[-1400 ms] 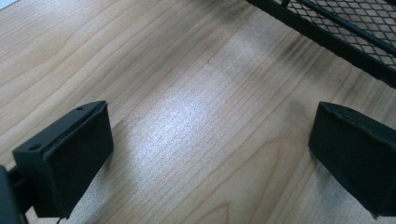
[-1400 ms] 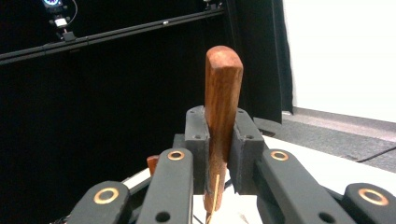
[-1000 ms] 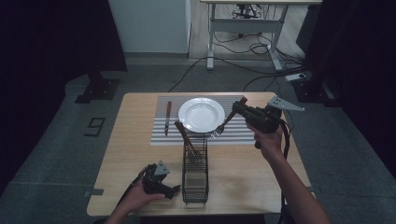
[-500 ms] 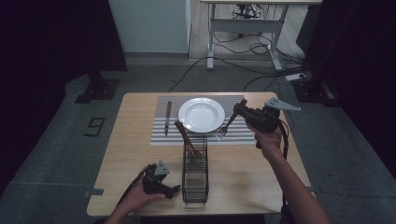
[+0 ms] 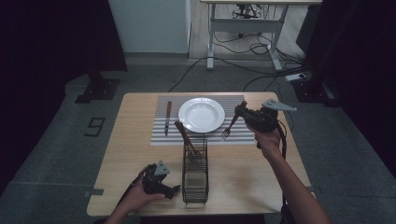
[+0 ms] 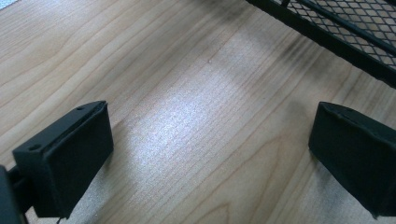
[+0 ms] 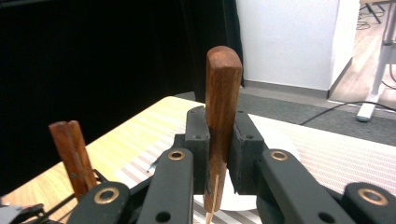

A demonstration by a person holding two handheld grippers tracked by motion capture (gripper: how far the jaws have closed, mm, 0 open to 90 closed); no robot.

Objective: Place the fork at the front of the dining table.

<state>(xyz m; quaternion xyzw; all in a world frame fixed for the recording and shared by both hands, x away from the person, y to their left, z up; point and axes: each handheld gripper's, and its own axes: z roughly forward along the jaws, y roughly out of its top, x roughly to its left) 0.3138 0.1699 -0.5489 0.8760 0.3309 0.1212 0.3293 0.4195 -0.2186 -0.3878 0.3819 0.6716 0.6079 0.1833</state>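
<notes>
My right gripper [image 5: 240,111] is shut on the wooden handle of a fork [image 5: 229,127]. The fork hangs slanted, tines down, over the striped placemat [image 5: 159,135] just right of the white plate [image 5: 201,114]. In the right gripper view the handle [image 7: 223,88] stands upright, clamped between the jaws of that gripper [image 7: 218,140]. A knife [image 5: 168,116] lies left of the plate. My left gripper [image 5: 172,189] rests on the table beside the black mesh basket [image 5: 194,170], open, with bare wood between its jaws [image 6: 210,154].
Two wooden utensil handles [image 5: 184,135] lean out of the basket's far end, also seen as brown sticks [image 7: 70,149]. The basket's wall [image 6: 345,28] runs close by the left gripper. Cables and a desk frame [image 5: 243,28] lie on the floor beyond the table.
The right gripper has sunk a little with the fork, bringing its tines lower and slightly right, close to the placemat. The left gripper has stayed put.
</notes>
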